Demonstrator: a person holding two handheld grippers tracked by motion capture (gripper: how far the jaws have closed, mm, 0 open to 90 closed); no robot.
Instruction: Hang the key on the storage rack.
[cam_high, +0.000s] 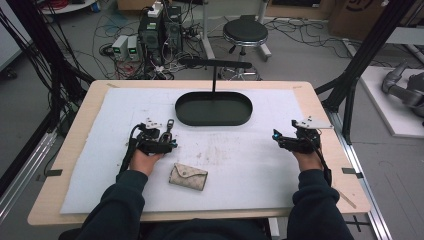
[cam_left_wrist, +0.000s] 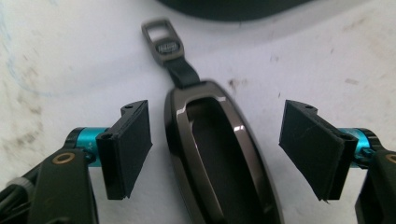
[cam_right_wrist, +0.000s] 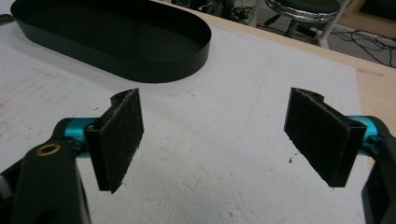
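A dark glossy key fob (cam_left_wrist: 219, 154) with a short strap and metal buckle (cam_left_wrist: 161, 39) lies flat on the white mat, pointing toward the black oval tray (cam_left_wrist: 224, 9). My left gripper (cam_left_wrist: 217, 154) is open, its pads standing apart on either side of the fob without touching it. From the high view the left gripper (cam_high: 169, 140) sits left of centre with the fob (cam_high: 170, 129) at its tips. A beige key pouch (cam_high: 188, 176) lies nearer the person, below that gripper. My right gripper (cam_high: 276, 136) rests at the right, open (cam_right_wrist: 215, 140), with bare mat between its pads.
The black oval tray (cam_high: 182, 115) stands at the mat's far middle, with a T-shaped stand (cam_high: 215, 65) rising behind it; its wall (cam_right_wrist: 154, 65) appears ahead-left of the right gripper. The wooden table edge (cam_high: 330, 125) borders the mat. A stool (cam_high: 245, 32), computers and cables lie beyond.
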